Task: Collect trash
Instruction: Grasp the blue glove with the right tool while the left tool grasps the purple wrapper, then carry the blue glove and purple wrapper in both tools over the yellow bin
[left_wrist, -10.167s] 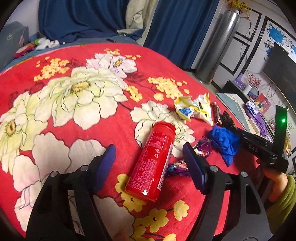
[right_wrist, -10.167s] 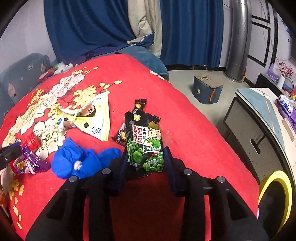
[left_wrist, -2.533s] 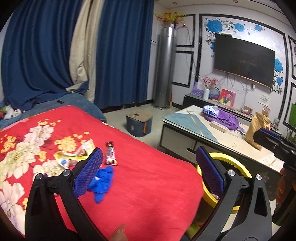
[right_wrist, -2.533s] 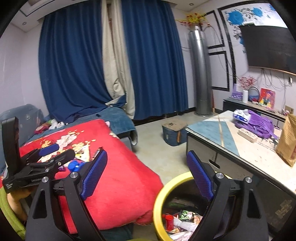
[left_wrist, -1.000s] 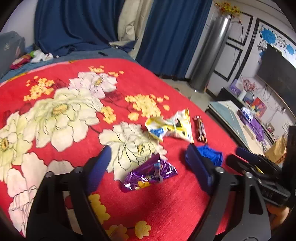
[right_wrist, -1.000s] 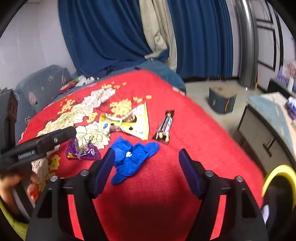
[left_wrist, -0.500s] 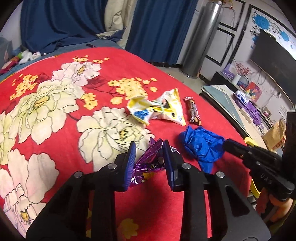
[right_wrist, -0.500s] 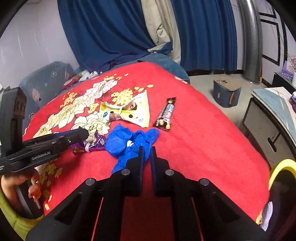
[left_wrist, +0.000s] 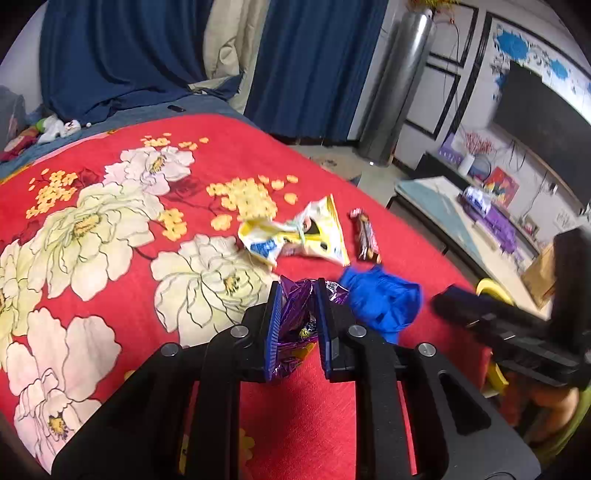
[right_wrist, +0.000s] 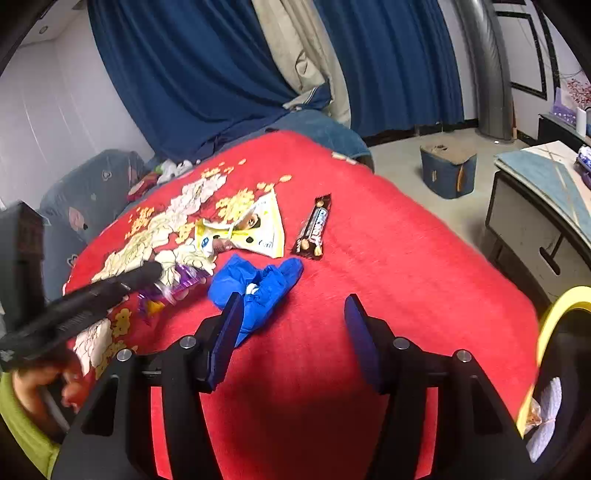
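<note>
On my left, I am squeezing the left gripper (left_wrist: 295, 291) onto the purple wrapper (left_wrist: 295, 314): its jaws have just been closing, and the crinkled foil is now pinched between the blue pads, still resting on the red floral blanket (left_wrist: 110, 229). That means one more piece is secured and ready to lift toward the yellow bin (right_wrist: 554, 314) at the bed's edge.

Moving right, the yellow snack bag (left_wrist: 295, 236) and the chocolate bar (left_wrist: 365, 236) are lying untouched further up the blanket, and the blue glove (left_wrist: 380, 299) is sitting just beside my closed jaws.

On the right, the right gripper (right_wrist: 291, 332) has just been opening again after snapping shut a moment ago; it is now standing open and empty, with the glove just beyond its left pad, so I judge that grab missed and needs repeating.

The bin is being cut off by the frame edge, its contents mostly hidden, and the wrapper's lower half is disappearing behind my pads.
</note>
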